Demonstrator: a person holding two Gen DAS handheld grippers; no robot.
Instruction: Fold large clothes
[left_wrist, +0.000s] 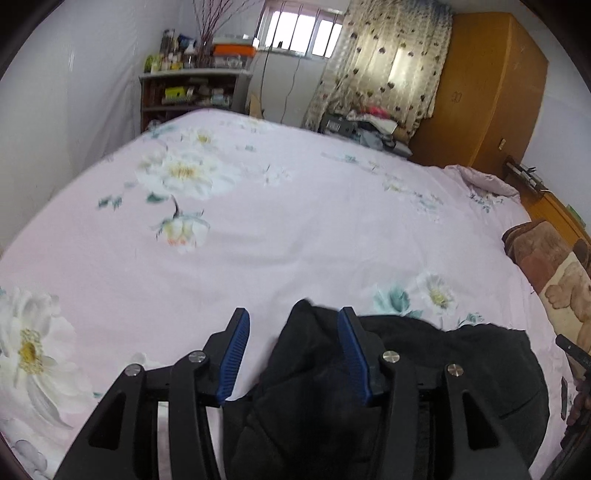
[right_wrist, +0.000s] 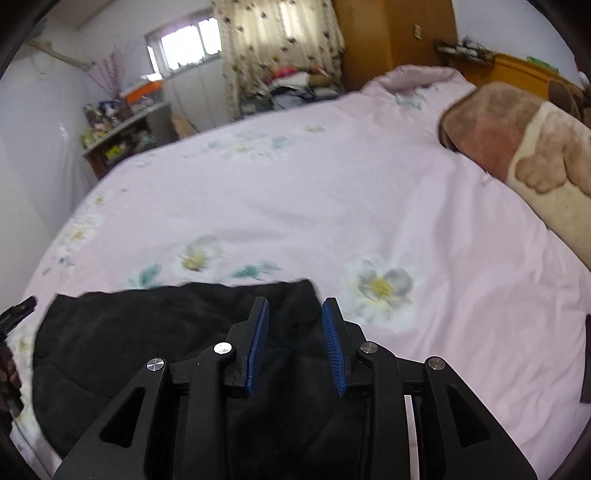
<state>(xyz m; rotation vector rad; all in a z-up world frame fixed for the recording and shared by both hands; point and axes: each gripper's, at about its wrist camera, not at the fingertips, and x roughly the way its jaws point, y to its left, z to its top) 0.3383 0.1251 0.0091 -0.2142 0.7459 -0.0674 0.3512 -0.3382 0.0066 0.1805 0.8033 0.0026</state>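
a black garment (left_wrist: 424, 373) lies bunched on the near edge of a bed covered by a pale pink floral sheet (left_wrist: 295, 221), which takes up most of both views. the left gripper (left_wrist: 293, 354) has its jaws spread wide, with a fold of the dark cloth rising between the blue pads (left_wrist: 234, 358), not pinched. the right gripper (right_wrist: 295, 339) is also parted, hovering over the garment's right corner (right_wrist: 291, 295). a brown plush blanket (right_wrist: 517, 147) sits at the head side, on the right. beyond the bed stand a cluttered shelf (left_wrist: 192, 92), a bright window (left_wrist: 303, 31), a heart-patterned curtain (left_wrist: 388, 62) and an orange wooden wardrobe (left_wrist: 487, 88). the walls are white.
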